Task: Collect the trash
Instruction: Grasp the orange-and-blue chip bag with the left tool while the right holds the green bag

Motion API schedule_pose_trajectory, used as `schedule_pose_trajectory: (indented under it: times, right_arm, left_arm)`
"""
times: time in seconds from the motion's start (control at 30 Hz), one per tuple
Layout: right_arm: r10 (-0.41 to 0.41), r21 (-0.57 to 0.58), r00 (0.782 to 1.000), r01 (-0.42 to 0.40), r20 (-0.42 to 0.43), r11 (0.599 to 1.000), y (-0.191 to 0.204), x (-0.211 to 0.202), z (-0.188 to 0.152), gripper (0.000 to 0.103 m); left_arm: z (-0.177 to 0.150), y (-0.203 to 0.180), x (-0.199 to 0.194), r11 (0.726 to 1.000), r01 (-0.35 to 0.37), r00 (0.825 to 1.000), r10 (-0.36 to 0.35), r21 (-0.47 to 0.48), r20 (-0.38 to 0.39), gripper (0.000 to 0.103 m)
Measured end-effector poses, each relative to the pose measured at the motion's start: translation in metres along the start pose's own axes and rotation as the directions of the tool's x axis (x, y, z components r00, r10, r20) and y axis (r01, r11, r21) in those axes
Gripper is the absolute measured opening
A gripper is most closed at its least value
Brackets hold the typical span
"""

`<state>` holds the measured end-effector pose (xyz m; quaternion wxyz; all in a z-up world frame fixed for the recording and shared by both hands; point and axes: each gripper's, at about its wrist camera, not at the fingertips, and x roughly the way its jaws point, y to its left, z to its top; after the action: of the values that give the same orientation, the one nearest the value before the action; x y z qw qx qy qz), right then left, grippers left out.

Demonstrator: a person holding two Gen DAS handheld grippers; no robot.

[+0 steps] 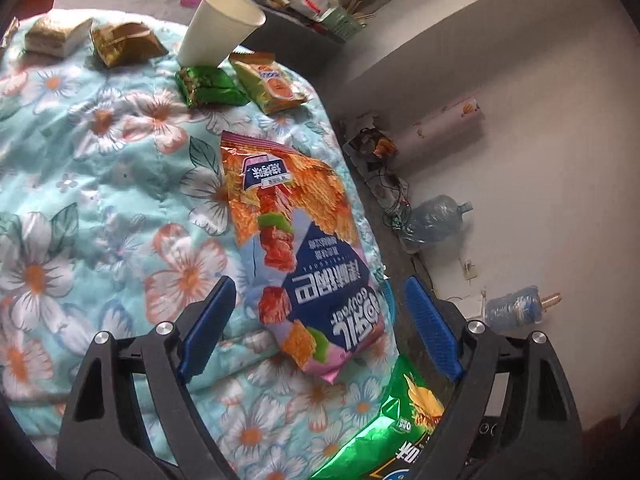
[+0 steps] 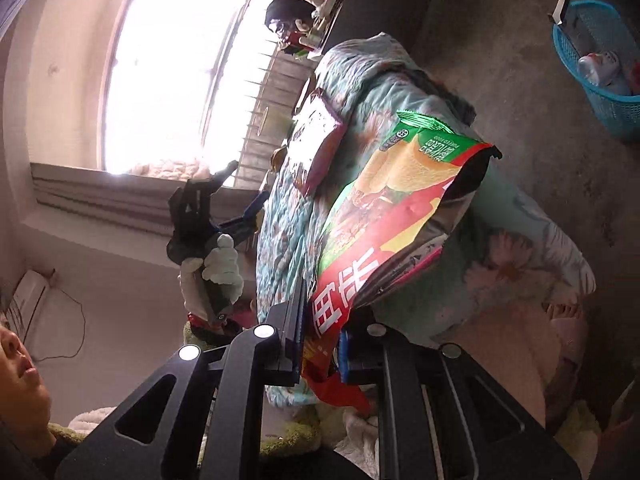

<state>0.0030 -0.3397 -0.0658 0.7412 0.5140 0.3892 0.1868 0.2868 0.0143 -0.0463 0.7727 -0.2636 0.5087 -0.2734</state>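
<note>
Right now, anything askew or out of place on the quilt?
Yes. A white paper cup stands tilted, propped on a small green snack packet; it looks ready to tip. The pink chip bag lies at the floral quilt's edge.

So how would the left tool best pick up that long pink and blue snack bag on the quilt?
By its near end, coming from this side. The pink bag lies flat and lengthwise, its sealed bottom edge already between the open left tool fingers. Pinch across that thin edge.

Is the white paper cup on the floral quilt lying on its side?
No. The white paper cup stands on the floral quilt with its open mouth up, behind the small green packet.
</note>
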Motion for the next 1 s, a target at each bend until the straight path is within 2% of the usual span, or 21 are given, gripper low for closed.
schedule_pose_trajectory:
  times: [0.1, 0.23, 0.33, 0.47, 0.53, 0.63, 0.67, 0.77, 1.0]
  right_arm:
    - [0.007, 0.0, 1.0, -0.007, 0.008, 1.0, -0.008, -0.005, 0.003, 0.013]
    - [0.008, 0.011, 1.0, -0.008, 0.014, 1.0, -0.007, 0.002, -0.001, 0.013]
    - [0.013, 0.02, 1.0, -0.013, 0.016, 1.0, -0.014, -0.003, 0.0, 0.013]
    - [0.009, 0.033, 1.0, -0.009, 0.024, 0.999, -0.018, -0.003, 0.002, 0.013]
    - [0.004, 0.041, 1.0, -0.005, 0.03, 0.999, -0.02, -0.006, 0.0, 0.013]
    - [0.006, 0.046, 0.999, -0.008, 0.037, 0.999, -0.022, -0.011, -0.002, 0.013]
    - [0.009, 0.049, 0.999, -0.01, 0.039, 0.999, -0.022, -0.011, -0.002, 0.013]
    - [0.023, 0.058, 0.999, -0.026, 0.047, 0.998, -0.023, -0.01, -0.003, 0.013]
    - [0.043, 0.058, 0.997, -0.047, 0.067, 0.997, -0.022, -0.008, -0.002, 0.013]
  left_arm:
    - [0.014, 0.007, 0.021, 0.997, -0.066, 0.998, 0.066, -0.034, -0.004, 0.077]
    - [0.023, 0.01, 0.041, 0.996, -0.048, 0.998, 0.046, -0.074, -0.034, 0.076]
    - [0.025, 0.009, 0.052, 0.996, -0.058, 0.997, 0.055, -0.061, -0.051, 0.074]
    - [0.025, 0.016, 0.069, 0.992, -0.093, 0.992, 0.086, -0.083, -0.09, 0.058]
    - [0.023, 0.016, 0.071, 0.992, -0.104, 0.992, 0.098, -0.076, -0.086, 0.052]
    - [0.02, 0.017, 0.071, 0.992, -0.117, 0.991, 0.113, -0.051, -0.075, 0.037]
    - [0.02, 0.018, 0.07, 0.992, -0.112, 0.991, 0.108, -0.052, -0.073, 0.03]
    - [0.021, 0.02, 0.066, 0.994, -0.087, 0.994, 0.083, -0.058, -0.073, 0.02]
    - [0.019, 0.014, 0.044, 0.999, -0.026, 0.999, 0.025, -0.023, -0.031, 0.008]
